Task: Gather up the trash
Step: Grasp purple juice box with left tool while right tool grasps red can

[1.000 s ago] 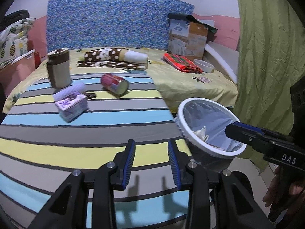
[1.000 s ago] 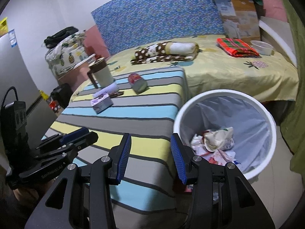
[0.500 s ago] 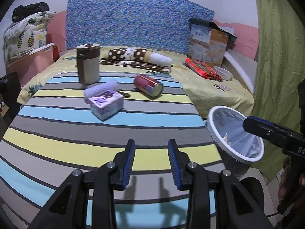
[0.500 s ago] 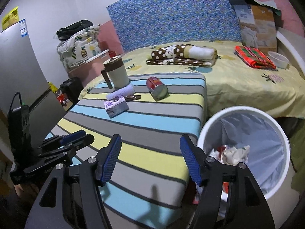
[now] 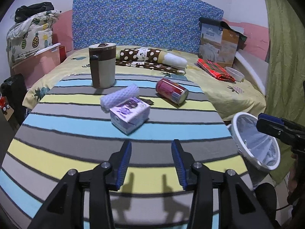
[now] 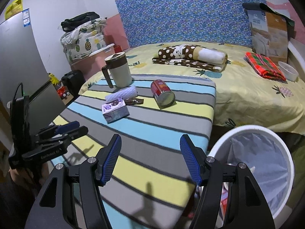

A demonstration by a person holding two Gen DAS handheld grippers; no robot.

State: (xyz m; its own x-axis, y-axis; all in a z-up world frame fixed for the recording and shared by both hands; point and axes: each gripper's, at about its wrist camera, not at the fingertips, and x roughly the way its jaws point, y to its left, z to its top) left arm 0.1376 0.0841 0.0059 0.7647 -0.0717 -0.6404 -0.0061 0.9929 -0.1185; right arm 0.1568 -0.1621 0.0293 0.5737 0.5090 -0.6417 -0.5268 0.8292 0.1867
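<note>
- the left gripper [image 5: 151, 160] is held low over the near end of the striped table [image 5: 76, 133], aimed along it toward the bed [image 5: 228, 87]; its blue-padded fingers [image 5: 124, 158] stand apart with nothing between them, and their shadows fall on the cloth just below.
- the right gripper [image 6: 151, 159] hangs over the table's near right corner, pointing across the table; its fingers [image 6: 112, 157] are spread wide (wider than the left pair) and hold nothing.
- in the right view the left gripper shows side-on at the left edge, above the table's left side; in the left view the tip of the right gripper juts in from the right, in front of the bin [image 5: 246, 148].
- the bin, white-rimmed with a pale liner, stands on the floor just beside the table's right edge; in the right view it sits directly under the right finger, with bits of trash barely visible low inside.
- on the far half of the table lies a red can [image 5: 171, 92] on its side, its metal end toward the cameras.
- left of the can, a purple box [image 5: 129, 115] lies touching a white roll [image 5: 120, 96] behind it; a small dark wrapper [image 6: 134, 101] lies between box and can.
- a lidded mug [image 5: 102, 64] stands upright at the far left.
</note>
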